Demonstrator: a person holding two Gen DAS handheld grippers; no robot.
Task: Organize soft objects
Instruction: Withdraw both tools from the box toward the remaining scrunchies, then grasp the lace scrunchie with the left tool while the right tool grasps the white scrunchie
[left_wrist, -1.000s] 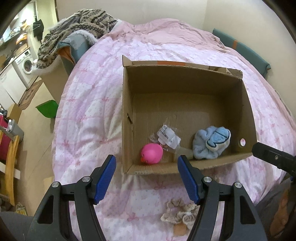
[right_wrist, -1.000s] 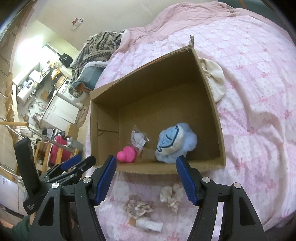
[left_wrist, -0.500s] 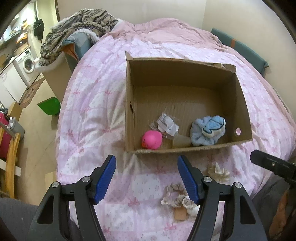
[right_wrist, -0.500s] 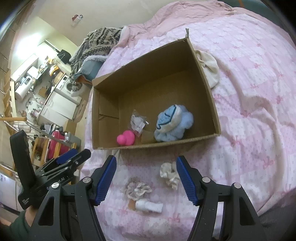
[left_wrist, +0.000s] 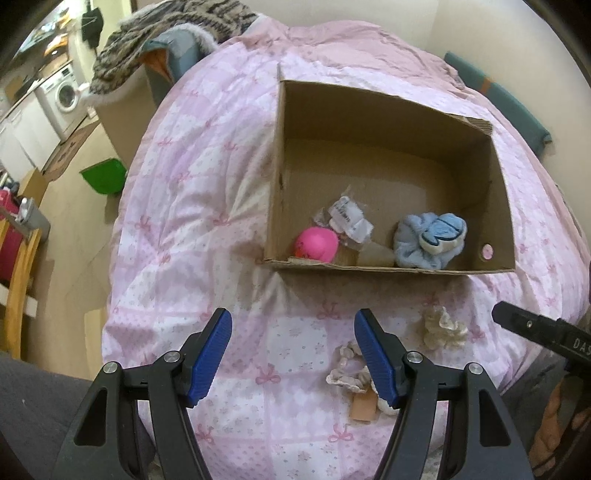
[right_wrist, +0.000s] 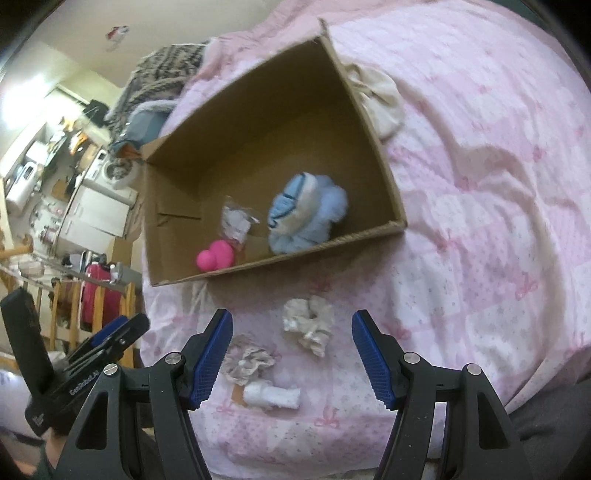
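Observation:
An open cardboard box (left_wrist: 496, 192) (right_wrist: 373, 129) lies on the pink quilt. Inside it are a pink squishy toy (left_wrist: 317, 243) (right_wrist: 216, 254), a clear plastic packet (left_wrist: 349, 218) (right_wrist: 236, 221) and a blue plush (left_wrist: 430, 240) (right_wrist: 304, 212). In front of the box lie a cream scrunchie (left_wrist: 441, 328) (right_wrist: 310, 325), a beige scrunchie (left_wrist: 345, 371) (right_wrist: 249, 360) and a small white roll (right_wrist: 271, 397). My left gripper (left_wrist: 292, 354) hangs open over bare quilt, left of the beige scrunchie. My right gripper (right_wrist: 291, 352) is open above the cream scrunchie, holding nothing.
A cream cloth (right_wrist: 380, 99) lies behind the box's right wall. A patterned blanket (left_wrist: 166, 40) is piled at the bed's far left. Off the bed to the left are a green bin (left_wrist: 103, 177), a washing machine (left_wrist: 66, 96) and a wooden chair (left_wrist: 18, 280).
Both grippers have drawn back from the box and sunk toward the quilt, so the box looks smaller and the scrunchies in front of it have come into fuller view. Both stay open.

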